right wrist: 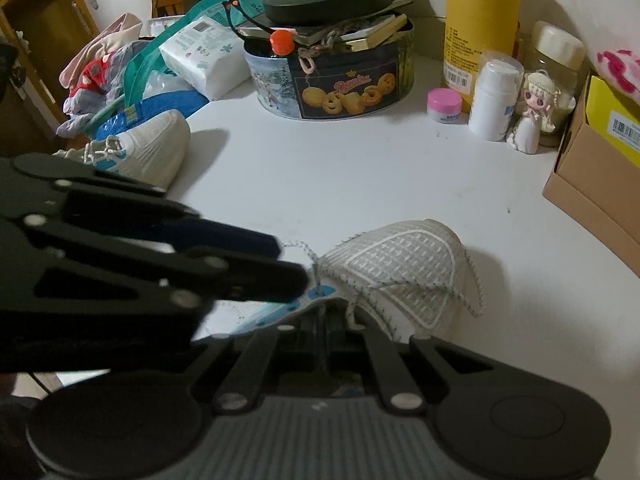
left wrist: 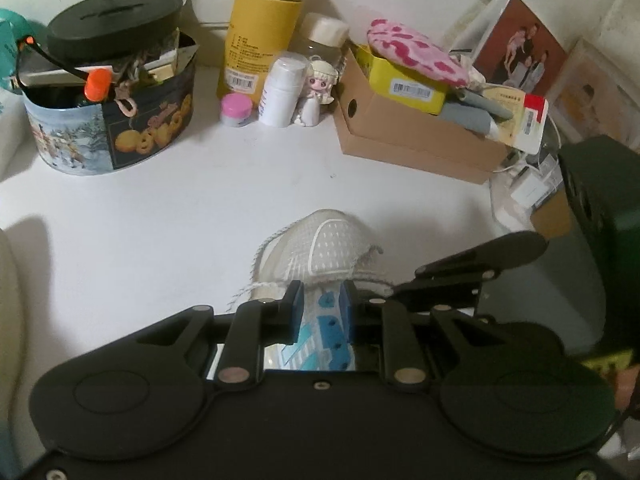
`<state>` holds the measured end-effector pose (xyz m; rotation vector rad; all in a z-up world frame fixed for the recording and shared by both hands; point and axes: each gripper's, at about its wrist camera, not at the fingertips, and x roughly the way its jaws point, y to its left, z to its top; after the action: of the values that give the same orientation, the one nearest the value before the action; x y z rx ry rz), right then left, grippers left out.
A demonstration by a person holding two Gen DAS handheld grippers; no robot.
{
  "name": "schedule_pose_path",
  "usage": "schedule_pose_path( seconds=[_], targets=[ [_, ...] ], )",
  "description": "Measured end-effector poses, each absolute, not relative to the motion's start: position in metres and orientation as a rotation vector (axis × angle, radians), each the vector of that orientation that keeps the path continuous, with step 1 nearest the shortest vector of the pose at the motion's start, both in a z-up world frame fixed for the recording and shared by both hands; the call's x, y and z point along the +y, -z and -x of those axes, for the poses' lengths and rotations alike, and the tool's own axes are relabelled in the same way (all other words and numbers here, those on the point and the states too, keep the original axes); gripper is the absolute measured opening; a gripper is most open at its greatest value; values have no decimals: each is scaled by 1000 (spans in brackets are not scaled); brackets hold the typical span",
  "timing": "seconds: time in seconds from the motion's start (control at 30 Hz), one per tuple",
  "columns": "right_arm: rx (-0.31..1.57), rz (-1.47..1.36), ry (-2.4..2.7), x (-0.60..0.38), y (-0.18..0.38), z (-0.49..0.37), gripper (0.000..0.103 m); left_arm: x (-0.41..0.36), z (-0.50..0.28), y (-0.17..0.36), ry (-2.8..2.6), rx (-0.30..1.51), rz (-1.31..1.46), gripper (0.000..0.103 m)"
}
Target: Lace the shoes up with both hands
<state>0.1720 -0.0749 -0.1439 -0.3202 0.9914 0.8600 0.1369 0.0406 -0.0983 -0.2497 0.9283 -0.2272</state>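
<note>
Left wrist view: the left gripper (left wrist: 320, 308) hangs over the white mesh shoe (left wrist: 328, 248), which lies on the white table (left wrist: 160, 220) with its toe pointing away from the camera. The blue pads (left wrist: 296, 312) stand a little apart, straddling the shoe's tongue area with its blue patterned strip. Whether they press on anything cannot be told; the tips hide what lies between them. The speckled lace (left wrist: 256, 264) runs down the shoe's left side, and its lower end is lost behind the gripper body. The right gripper (left wrist: 404, 290) enters from the right, dark and seen side-on, its tips at the shoe's right edge; its jaws are not readable here. The shoe's heel is hidden under the rig. A cookie tin (left wrist: 112, 120) and a cardboard box (left wrist: 404, 136) stand at the far edge of the table.

Right wrist view: the right gripper (right wrist: 322, 320) has its fingers clenched together just at the shoe's (right wrist: 400, 272) opening. The lace (right wrist: 352, 304) rises close by the tips, but shadow hides whether it is pinched. The left gripper (right wrist: 294, 266) crosses from the left, blurred, its tips at the blue eyelet strip. A second shoe (right wrist: 152, 148) lies well apart on the left, partly cut off by that gripper.
</note>
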Motion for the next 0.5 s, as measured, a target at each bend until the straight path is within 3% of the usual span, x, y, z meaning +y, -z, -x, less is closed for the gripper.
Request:
schedule_pose_path(
  seconds=[0.37,0.5],
  targets=[
    [991,326,-868,-75,145,-173,5,39,-147,113,213,954,298,11],
    [991,319,-864,-75,146,-173,5,37,-148,114,225,952,299,2]
  ],
)
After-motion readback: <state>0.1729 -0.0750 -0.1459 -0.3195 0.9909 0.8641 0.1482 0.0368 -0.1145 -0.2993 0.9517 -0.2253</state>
